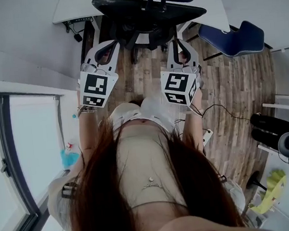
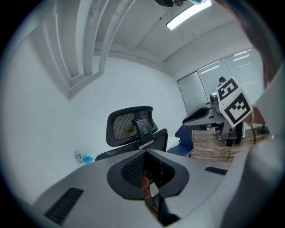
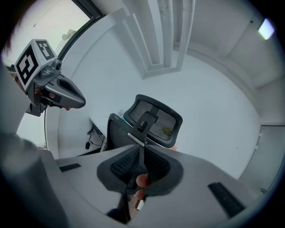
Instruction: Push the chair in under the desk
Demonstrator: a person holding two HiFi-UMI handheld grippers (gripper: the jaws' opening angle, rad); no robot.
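Person: seen from above, long dark hair and a light top fill the bottom of the head view.
Left gripper (image 1: 109, 46): held out ahead on the person's left; its own view shows the jaws pressed together with nothing between them.
Right gripper (image 1: 179, 42): held level with the left one, well apart from it; its jaws meet in a thin seam and hold nothing.
Fingers (image 2: 144, 183): one fingertip shows behind the left jaws, and the right gripper view shows the same.
Floor (image 1: 234, 93): wood planks, with a thin cable (image 1: 220, 108) lying on it to the right.
Chair (image 1: 150, 14): black, straight ahead of both grippers, its back turned to the person. The gripper tips are near its lower part; I cannot tell if they touch it.
Headrest (image 3: 158, 119): mesh, on a bracket above the backrest.
Desk (image 1: 70, 8): white, showing on both sides of the chair. How far under it the chair sits is unclear.
Blue chair (image 1: 233, 39): to the right, apart from the black one.
Window (image 1: 30, 143): glass panel at the far left.
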